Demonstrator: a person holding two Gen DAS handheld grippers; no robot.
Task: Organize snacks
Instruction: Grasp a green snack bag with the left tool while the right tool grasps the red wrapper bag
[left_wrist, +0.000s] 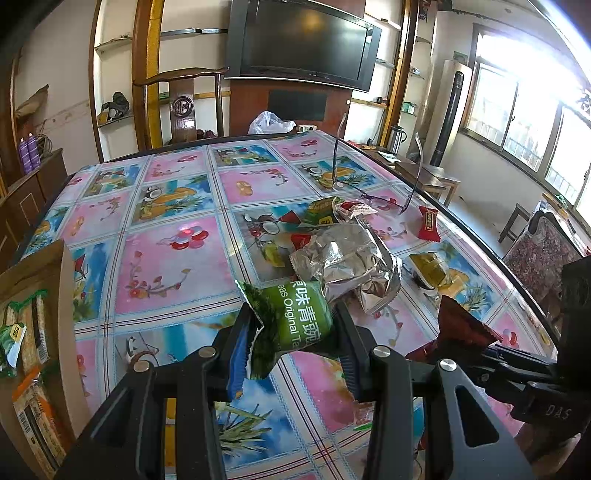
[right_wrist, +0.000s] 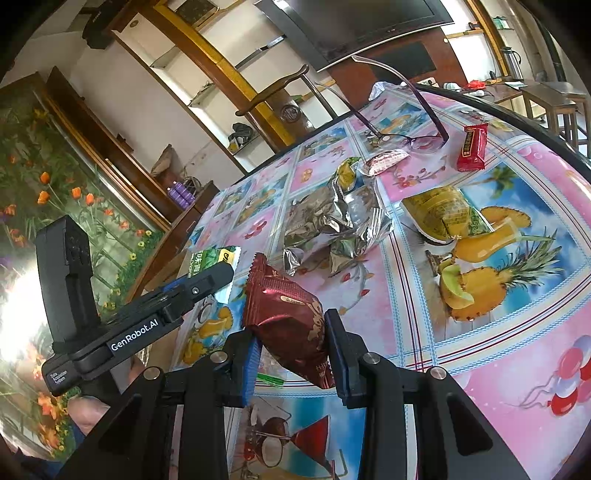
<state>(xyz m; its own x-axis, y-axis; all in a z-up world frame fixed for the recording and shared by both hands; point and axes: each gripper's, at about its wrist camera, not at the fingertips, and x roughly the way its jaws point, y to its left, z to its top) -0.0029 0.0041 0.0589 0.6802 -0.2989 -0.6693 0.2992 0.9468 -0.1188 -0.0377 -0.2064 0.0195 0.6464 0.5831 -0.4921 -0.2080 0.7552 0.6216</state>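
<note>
Both tools clamped, angled downward

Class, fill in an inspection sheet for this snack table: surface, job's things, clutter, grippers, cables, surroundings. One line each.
Surface: table under a glossy fruit-print cloth.
Job's things: green packet and maroon packet held up; foil bag, red packet, yellow packet and white packet lying loose; box of snacks at the left edge.
Clutter: glasses upside down, arms up, beside the snacks.
Grippers: left gripper shut on the green packet; right gripper shut on the maroon packet.
Cables: nothing seen.
Surroundings: TV, wooden chair, shelves, windows at right.
</note>
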